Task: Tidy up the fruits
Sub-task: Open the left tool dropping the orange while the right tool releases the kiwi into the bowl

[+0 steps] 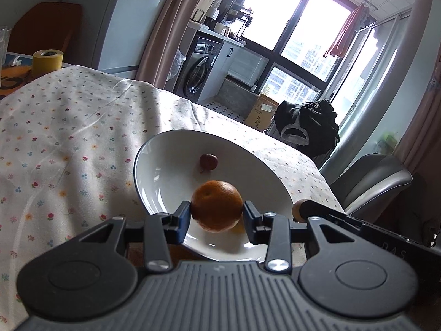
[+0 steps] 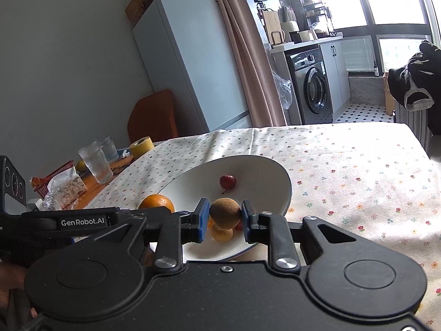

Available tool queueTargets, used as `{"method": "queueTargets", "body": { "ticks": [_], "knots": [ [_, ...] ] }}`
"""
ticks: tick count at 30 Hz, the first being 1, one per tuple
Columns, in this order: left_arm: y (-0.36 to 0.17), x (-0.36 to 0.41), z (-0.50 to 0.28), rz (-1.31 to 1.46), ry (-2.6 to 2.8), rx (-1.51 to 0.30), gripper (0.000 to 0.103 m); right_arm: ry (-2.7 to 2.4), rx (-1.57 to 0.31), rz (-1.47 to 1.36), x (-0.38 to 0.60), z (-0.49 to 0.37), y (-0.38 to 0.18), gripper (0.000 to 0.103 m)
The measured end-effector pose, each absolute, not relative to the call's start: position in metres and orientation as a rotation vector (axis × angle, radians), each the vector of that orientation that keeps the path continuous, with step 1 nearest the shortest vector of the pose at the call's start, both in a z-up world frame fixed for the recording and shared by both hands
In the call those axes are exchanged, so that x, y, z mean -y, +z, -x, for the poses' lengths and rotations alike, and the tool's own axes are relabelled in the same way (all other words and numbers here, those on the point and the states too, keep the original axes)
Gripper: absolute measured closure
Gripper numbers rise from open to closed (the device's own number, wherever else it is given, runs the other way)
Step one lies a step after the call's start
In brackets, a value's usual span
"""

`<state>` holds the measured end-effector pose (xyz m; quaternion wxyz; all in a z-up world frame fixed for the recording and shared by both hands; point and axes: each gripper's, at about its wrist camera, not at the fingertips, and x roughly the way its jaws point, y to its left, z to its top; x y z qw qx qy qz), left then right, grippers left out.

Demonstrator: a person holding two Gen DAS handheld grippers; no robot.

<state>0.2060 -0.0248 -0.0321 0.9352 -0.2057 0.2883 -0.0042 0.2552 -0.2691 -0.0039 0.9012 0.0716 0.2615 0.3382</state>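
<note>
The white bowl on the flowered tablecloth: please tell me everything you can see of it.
The wide white glossy bowl looks ceramic, shallow, with a thin dark rim. It rests on the flowered tablecloth. Inside lie a small red fruit and a small yellow-orange fruit. Above it, the left gripper holds a round orange, and the right gripper holds a round brown fruit.

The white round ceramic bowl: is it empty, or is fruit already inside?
Not empty: a small red fruit lies inside the white round ceramic bowl.
</note>
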Motion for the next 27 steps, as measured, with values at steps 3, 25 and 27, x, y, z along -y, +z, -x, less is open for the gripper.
{"method": "queueTargets", "body": {
  "ticks": [3, 25, 27],
  "knots": [
    [-0.033, 0.026, -0.207, 0.400, -0.010, -0.591, 0.054, 0.699, -0.548, -0.155, 0.269, -0.258, -0.007, 0.080],
    [-0.026, 0.000, -0.171, 0.405, 0.098, -0.539, 0.027, 0.664, -0.535, -0.143, 0.251, -0.259, 0.001, 0.057],
    [-0.025, -0.001, -0.167, 0.405, 0.098, -0.532, 0.024, 0.667, -0.537, -0.148, 0.253, -0.256, 0.002, 0.055]
  ]
}}
